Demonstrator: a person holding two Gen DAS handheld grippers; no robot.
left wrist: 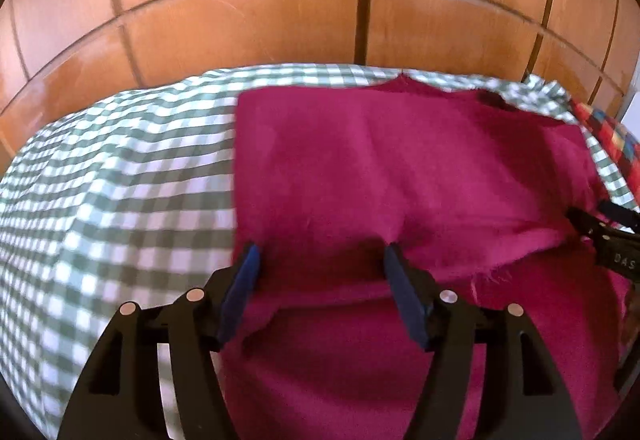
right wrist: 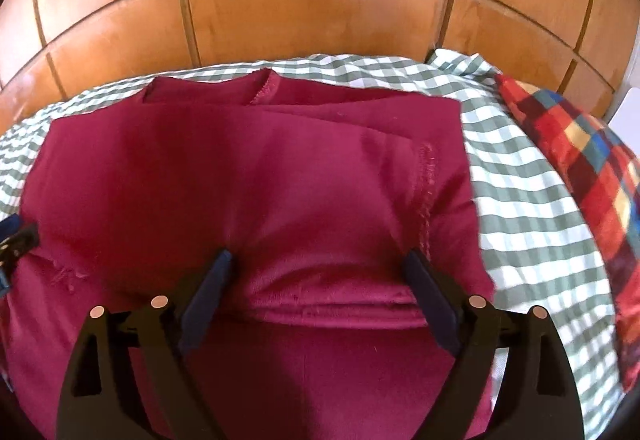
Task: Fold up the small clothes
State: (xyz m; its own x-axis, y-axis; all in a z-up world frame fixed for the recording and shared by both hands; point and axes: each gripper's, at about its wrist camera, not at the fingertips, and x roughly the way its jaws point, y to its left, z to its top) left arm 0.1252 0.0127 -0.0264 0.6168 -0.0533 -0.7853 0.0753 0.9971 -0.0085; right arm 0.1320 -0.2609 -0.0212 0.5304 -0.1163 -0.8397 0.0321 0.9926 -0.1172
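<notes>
A crimson garment (right wrist: 248, 176) is being left lying folded on the green checked bedsheet (left wrist: 120, 176). Both the left gripper (left wrist: 320, 252) and the right gripper (right wrist: 320, 258) are being held released above it, nothing grasped. Only "DAS" (left wrist: 624, 263) is legible on the right gripper.

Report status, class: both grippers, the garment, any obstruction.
Left gripper open, right gripper open, nothing gripped. Maroon garment folded on checked bedspread. Plaid pillow off to the side, nothing in the way.
</notes>
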